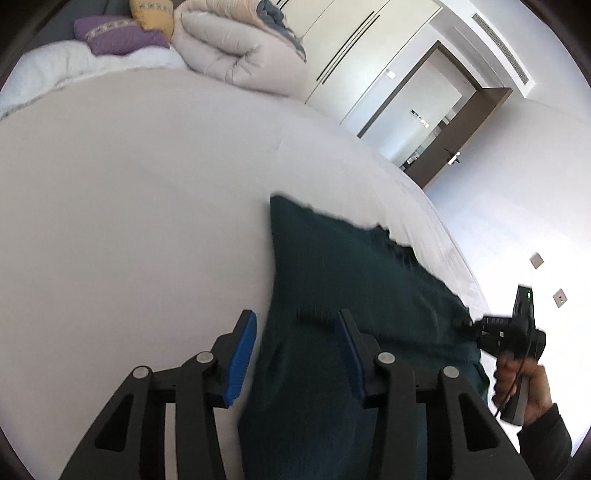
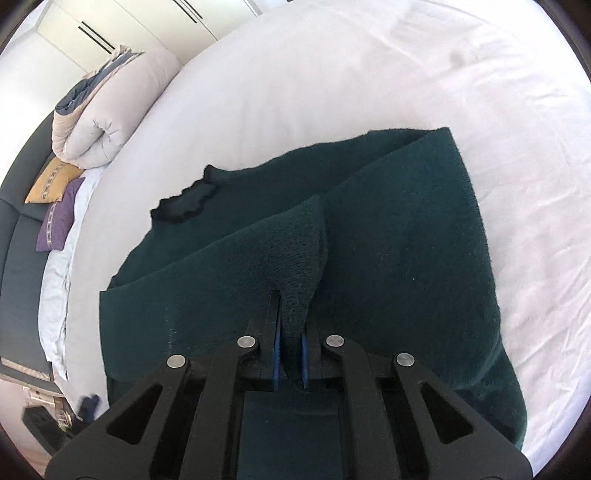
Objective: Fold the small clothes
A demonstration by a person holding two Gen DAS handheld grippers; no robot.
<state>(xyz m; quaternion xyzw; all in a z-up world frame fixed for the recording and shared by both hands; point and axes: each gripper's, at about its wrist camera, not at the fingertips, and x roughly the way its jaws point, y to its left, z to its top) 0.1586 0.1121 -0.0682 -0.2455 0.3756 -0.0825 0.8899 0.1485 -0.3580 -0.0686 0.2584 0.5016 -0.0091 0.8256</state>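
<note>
A dark green knitted sweater (image 2: pixel 388 240) lies on the white bed sheet (image 2: pixel 332 74), partly folded, its frilled collar (image 2: pixel 186 201) towards the left. My right gripper (image 2: pixel 290 325) is shut on a raised fold of the sweater and lifts it into a peak. In the left wrist view the sweater (image 1: pixel 332 266) is blurred. My left gripper (image 1: pixel 295 332) is open, its jaws astride the sweater's left edge, with nothing pinched. The right gripper (image 1: pixel 476 326) shows there at the right, held by a hand, at the sweater's far edge.
A rolled beige duvet (image 1: pixel 236 48) and purple (image 1: pixel 118 35) and yellow (image 1: pixel 151 14) cushions lie at the head of the bed. White wardrobes (image 1: pixel 354 48) and an open door (image 1: pixel 454 147) stand beyond the bed's edge. Floor clutter (image 2: pixel 55 417) shows lower left.
</note>
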